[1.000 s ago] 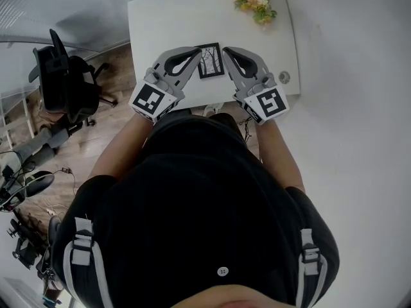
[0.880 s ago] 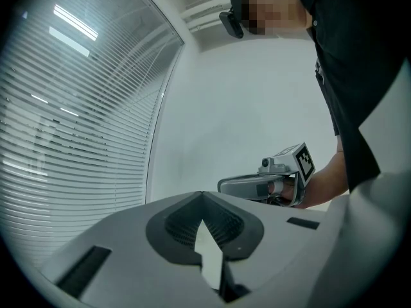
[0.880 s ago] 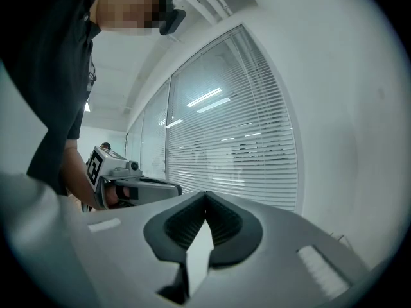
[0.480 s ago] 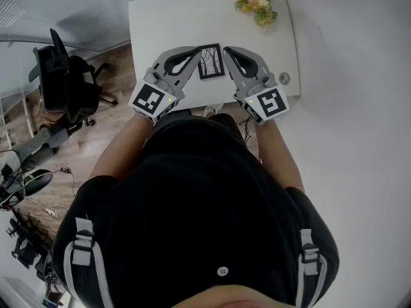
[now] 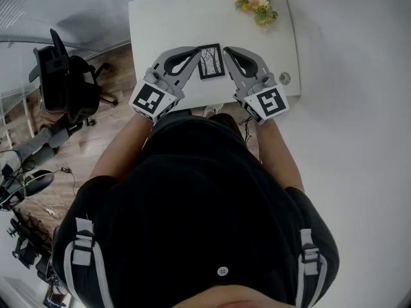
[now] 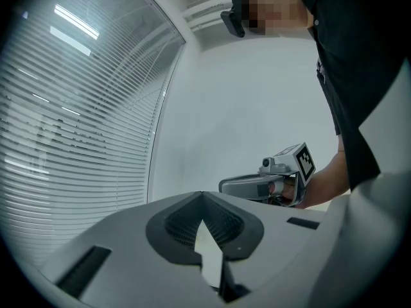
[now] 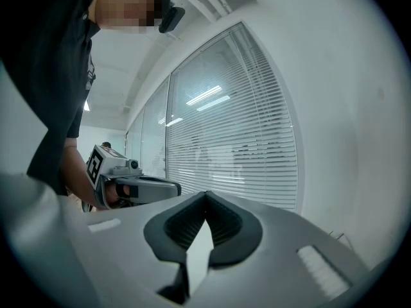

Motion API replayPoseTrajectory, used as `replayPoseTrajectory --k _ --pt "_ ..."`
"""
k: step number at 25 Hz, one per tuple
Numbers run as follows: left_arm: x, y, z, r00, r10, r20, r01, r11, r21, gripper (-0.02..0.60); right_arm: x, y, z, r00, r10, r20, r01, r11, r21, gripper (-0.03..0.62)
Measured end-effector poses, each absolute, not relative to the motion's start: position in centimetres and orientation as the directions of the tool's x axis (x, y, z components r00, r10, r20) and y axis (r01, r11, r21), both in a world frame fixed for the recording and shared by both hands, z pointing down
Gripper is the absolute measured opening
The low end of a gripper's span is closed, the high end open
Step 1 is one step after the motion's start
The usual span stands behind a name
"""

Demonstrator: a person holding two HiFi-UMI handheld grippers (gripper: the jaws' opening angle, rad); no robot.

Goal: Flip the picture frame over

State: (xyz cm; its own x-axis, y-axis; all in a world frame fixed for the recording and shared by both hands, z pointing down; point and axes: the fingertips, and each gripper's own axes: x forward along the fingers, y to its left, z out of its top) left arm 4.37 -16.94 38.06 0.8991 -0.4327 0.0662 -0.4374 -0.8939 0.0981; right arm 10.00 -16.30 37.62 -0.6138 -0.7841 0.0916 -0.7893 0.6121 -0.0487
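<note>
Picture frame (image 5: pixel 210 61) unmoved, left gripper (image 5: pixel 195 55), right gripper (image 5: pixel 227 52) both closed, apparently empty, unshifted.

An office, shown by a swivel chair (image 5: pixel 64 82), white desk (image 5: pixel 173 24) and slatted window blinds (image 6: pixel 77 120).

Picture frame (image 5: pixel 210 61) on white table (image 5: pixel 173 24)

Small round thing (image 5: pixel 284 77) by the table's (image 5: pixel 167 24) corner; too small to identify.
</note>
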Motion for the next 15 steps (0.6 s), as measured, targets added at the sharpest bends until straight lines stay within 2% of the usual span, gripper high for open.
replayPoseTrajectory --k 15 --pt "4.47 -17.14 38.33 0.891 -0.447 0.082 -0.454 -0.885 0.107 0.003 10.35 -16.5 38.13 -0.619 -0.778 0.103 -0.785 0.616 -0.063 0.009"
